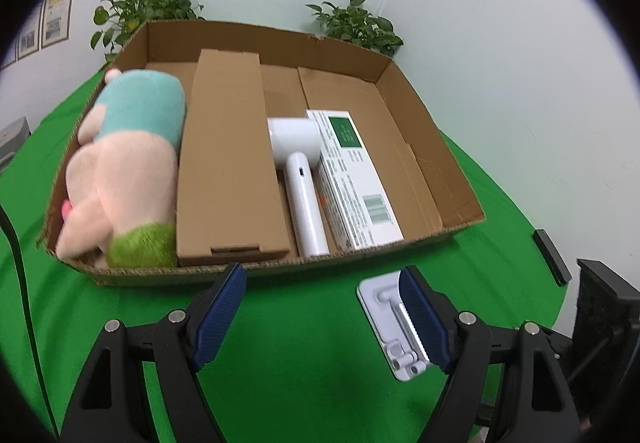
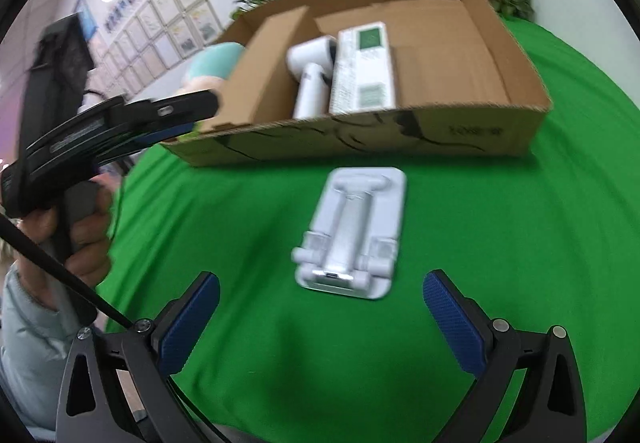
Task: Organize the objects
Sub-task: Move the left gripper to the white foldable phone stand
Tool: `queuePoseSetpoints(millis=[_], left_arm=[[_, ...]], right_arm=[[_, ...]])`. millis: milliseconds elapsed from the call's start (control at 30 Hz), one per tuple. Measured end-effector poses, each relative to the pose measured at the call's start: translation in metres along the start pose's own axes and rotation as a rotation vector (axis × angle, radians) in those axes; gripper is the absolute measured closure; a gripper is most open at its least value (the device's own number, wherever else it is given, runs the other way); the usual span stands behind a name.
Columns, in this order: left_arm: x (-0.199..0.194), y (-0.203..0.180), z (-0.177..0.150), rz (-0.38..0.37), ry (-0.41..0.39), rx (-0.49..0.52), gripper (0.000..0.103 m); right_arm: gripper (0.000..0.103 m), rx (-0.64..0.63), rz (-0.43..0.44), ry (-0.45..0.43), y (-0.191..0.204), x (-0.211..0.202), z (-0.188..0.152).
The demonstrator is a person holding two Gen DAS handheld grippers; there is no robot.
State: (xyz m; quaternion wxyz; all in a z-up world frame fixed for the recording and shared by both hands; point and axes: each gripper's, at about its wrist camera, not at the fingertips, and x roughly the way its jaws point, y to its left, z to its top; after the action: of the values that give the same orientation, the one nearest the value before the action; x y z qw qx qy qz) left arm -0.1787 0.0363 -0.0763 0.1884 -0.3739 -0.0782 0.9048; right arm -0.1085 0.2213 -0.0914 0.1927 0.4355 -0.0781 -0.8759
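A white folding stand (image 2: 352, 231) lies flat on the green cloth in front of an open cardboard tray (image 2: 360, 139). In the left wrist view the stand (image 1: 386, 327) sits partly behind my right finger. The tray (image 1: 436, 147) holds a plush toy (image 1: 128, 171), a long brown box (image 1: 230, 159), a white hair dryer (image 1: 300, 179) and a white-green carton (image 1: 352, 179). My left gripper (image 1: 322, 307) is open and empty just before the tray's near wall. My right gripper (image 2: 320, 311) is open and empty, just short of the stand.
The green cloth (image 2: 520, 243) covers the table. Potted plants (image 1: 356, 23) stand behind the tray by the wall. The left gripper in the person's hand (image 2: 120, 127) shows at the left of the right wrist view. A dark object (image 1: 552, 255) lies at the cloth's right edge.
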Motion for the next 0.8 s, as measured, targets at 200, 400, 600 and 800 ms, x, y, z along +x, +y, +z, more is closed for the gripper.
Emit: queuePoseSetpoints(millis=[200, 400, 600, 800], left_arm=[[0.011, -0.005, -0.013, -0.037, 0.045, -0.014, 0.024], [0.023, -0.008, -0.023, -0.042, 0.078, -0.017, 0.024], [0.028, -0.009, -0.03, -0.056, 0.096, -0.03, 0.024], [0.037, -0.018, -0.042, -0.125, 0.158, -0.042, 0.024]], right_arm=[[0.001, 0.004, -0.093, 0.041, 0.005, 0.026, 0.001], [0.013, -0.08, -0.214, 0.058, 0.016, 0.046, -0.003], [0.037, -0.157, -0.263, 0.04, 0.023, 0.043, -0.012], [0.039, -0.138, -0.258, 0.031, 0.016, 0.029, -0.027]])
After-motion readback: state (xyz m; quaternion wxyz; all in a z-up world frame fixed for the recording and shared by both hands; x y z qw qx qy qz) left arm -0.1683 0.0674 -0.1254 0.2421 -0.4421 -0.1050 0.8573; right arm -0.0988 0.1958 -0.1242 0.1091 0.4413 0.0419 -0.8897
